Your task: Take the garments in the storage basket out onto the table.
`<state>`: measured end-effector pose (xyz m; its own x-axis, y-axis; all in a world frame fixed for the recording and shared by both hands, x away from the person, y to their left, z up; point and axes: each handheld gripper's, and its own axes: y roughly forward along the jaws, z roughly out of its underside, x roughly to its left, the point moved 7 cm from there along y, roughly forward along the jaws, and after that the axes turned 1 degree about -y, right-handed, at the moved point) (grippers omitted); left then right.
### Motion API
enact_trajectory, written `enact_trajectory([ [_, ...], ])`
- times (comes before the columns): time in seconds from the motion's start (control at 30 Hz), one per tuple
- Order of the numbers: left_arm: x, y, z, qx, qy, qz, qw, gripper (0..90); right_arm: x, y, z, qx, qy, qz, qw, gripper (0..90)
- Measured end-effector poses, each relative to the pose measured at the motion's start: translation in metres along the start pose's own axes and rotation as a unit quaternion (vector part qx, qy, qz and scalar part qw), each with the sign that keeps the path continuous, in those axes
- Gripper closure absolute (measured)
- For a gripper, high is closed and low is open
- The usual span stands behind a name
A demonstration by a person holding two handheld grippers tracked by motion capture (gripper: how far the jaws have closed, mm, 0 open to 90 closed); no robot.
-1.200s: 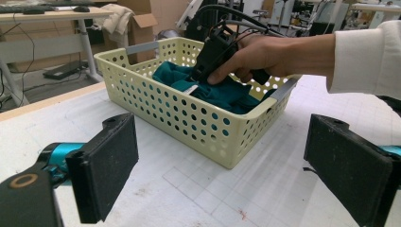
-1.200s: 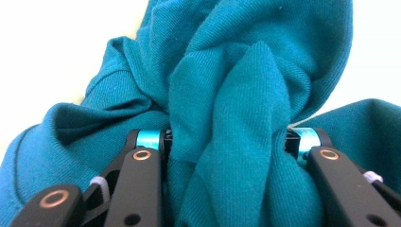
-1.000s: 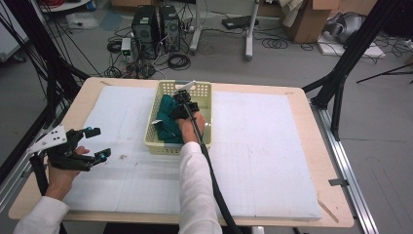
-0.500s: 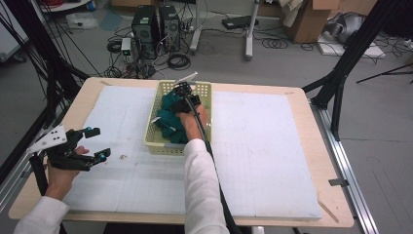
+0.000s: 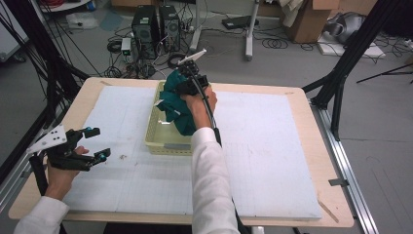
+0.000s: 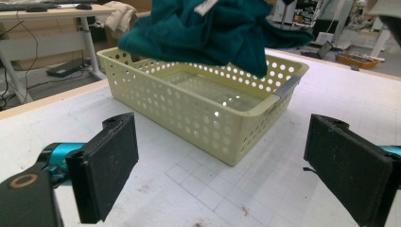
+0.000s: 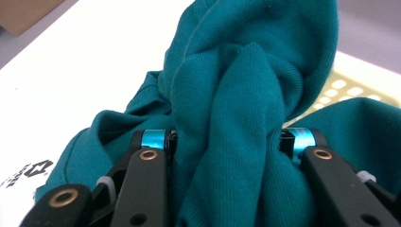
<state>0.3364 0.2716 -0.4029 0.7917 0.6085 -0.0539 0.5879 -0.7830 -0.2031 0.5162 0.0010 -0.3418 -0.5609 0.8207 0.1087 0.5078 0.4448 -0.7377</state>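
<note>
Gripping: right gripper (image 5: 181, 86) clamps teal cloth (image 5: 174, 108), bunched between its jaws
Cloth: hanging above yellow basket (image 5: 160, 141) – lifted clear
Basket: mid-table, perforated, nothing inside
Left gripper (image 5: 97, 144): jaws spread – holding nothing, near left

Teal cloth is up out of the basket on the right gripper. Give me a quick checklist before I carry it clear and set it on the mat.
1. Grip on the teal cloth: ok. The right gripper has a thick fold bunched between its jaws.
2. Cloth clear of the yellow basket: ok in the left gripper view; its lowest fold hangs above the rim with light showing under it.
3. Anything left in the basket: ok, the visible floor looks bare; the far end is hidden by the cloth.
4. Left gripper out of the way: ok, open and empty over the white mat, apart from the basket.
5. Cable snagging the cloth: cannot tell.
</note>
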Motion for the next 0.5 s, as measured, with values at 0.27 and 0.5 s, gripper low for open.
enact_trajectory([
  [0.27,-0.001,0.001,0.0,0.001,0.001,0.0,1.0,10.9,-0.005,-0.033,-0.016,-0.022,-0.004,0.01,0.9997,62.4],
  [0.5,0.0,0.0,0.001,0.003,0.003,0.0,1.0,11.0,-0.009,-0.059,-0.028,-0.039,-0.009,0.014,0.9991,62.5],
])
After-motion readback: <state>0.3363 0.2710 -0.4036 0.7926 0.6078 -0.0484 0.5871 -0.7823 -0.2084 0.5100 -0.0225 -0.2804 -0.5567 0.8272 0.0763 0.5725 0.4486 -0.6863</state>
